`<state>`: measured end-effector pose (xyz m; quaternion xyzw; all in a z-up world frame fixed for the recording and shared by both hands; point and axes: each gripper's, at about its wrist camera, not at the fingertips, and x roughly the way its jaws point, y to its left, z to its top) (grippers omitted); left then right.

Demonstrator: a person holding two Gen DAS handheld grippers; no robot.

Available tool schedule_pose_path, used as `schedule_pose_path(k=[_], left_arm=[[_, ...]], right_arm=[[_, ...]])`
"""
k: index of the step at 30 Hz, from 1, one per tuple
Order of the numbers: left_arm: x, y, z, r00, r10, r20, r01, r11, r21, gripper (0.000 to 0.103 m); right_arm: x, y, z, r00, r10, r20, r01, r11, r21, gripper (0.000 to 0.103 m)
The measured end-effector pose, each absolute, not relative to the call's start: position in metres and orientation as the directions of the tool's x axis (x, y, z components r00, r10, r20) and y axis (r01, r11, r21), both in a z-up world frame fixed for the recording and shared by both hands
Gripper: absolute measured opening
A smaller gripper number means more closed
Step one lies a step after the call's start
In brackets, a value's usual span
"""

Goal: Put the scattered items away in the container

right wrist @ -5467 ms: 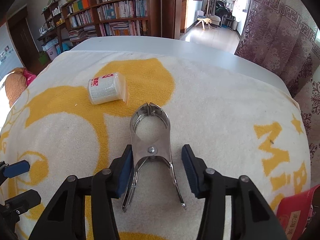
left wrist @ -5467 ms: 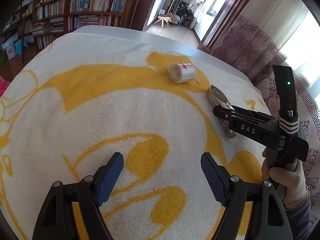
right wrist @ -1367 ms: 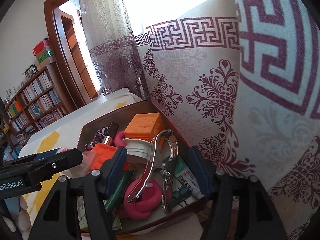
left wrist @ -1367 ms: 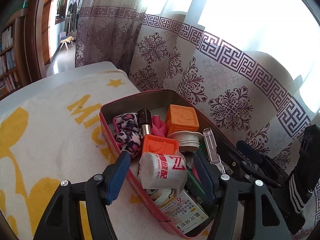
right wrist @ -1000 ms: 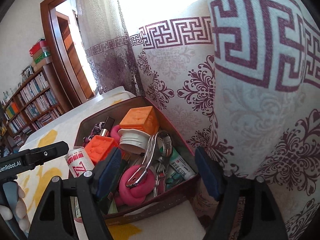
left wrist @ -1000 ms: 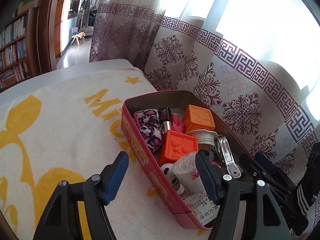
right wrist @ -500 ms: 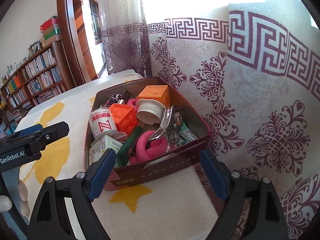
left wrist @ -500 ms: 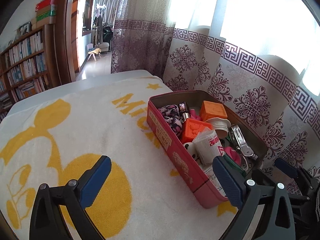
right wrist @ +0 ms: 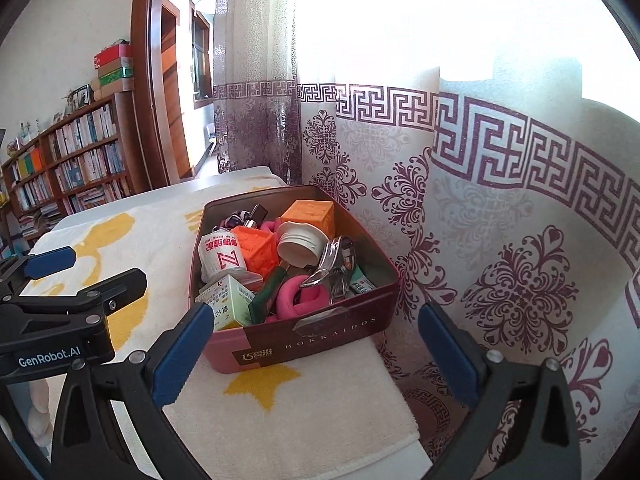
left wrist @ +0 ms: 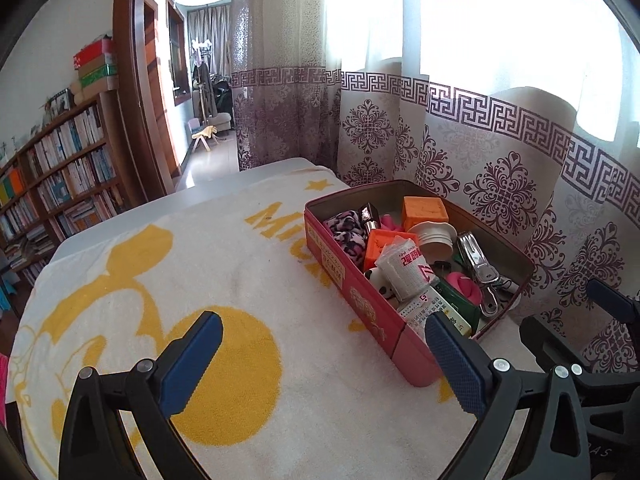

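Left wrist view: the yellow-and-white towel (left wrist: 240,264) fills the lower left and centre of the frame, with no loose item on the part that shows; a patterned curtain (left wrist: 500,168) hangs across the upper right. The red tin (left wrist: 348,280), the container, sits right of centre at the towel's edge, packed full. In it lie two orange blocks (left wrist: 424,210), the white gauze roll (left wrist: 404,268) near the middle and the metal clamp (left wrist: 478,268) along the right wall. The left gripper (left wrist: 324,360) at the bottom of the frame is spread wide with nothing between its pads; a moment ago it carried the roll over the tin, its jaws have just been opening, and the roll now rests among the contents.

Right wrist view: the same tin (right wrist: 312,344) stands at centre, its dark end wall facing the camera, the curtain (right wrist: 500,200) to the right. The right gripper (right wrist: 316,344) is likewise fully spread and empty, its jaws just opened; the clamp (right wrist: 334,268) it brought lies atop a pink ring (right wrist: 296,296), beside the roll (right wrist: 222,256) at left. The left gripper (right wrist: 80,276) shows at the left edge.

Both deliveries appear complete, and both tools have drawn back from the tin; the tidying seems finished or nearly so.
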<state>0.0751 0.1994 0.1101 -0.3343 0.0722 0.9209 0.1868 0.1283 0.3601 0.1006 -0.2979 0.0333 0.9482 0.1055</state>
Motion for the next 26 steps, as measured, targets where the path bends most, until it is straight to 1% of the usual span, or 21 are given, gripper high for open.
schedule_pose_path(k=[9,14,22,26], left_arm=[[0.08,0.205,0.111,-0.712,0.282,-0.643,-0.384,-0.923,0.022,0.102],[0.081,0.213,0.113,-0.691,0.316,-0.65,-0.42,-0.907,0.005,0.102],[0.079,0.226,0.114,-0.673,0.345,-0.655,-0.463,-0.886,0.009,0.102],[0.077,0.222,0.11,-0.663,0.346,-0.664,-0.475,-0.88,0.016,0.102]], right_arm=[[0.136,0.364,0.098,-0.798,0.175,-0.576,-0.214,-0.977,0.0,0.102],[0.138,0.364,0.1,-0.805,0.175,-0.567,-0.211,-0.978,-0.003,0.102],[0.136,0.374,0.092,-0.783,0.176,-0.596,-0.236,-0.972,0.022,0.102],[0.136,0.368,0.09,-0.783,0.164,-0.6,-0.222,-0.975,0.024,0.102]])
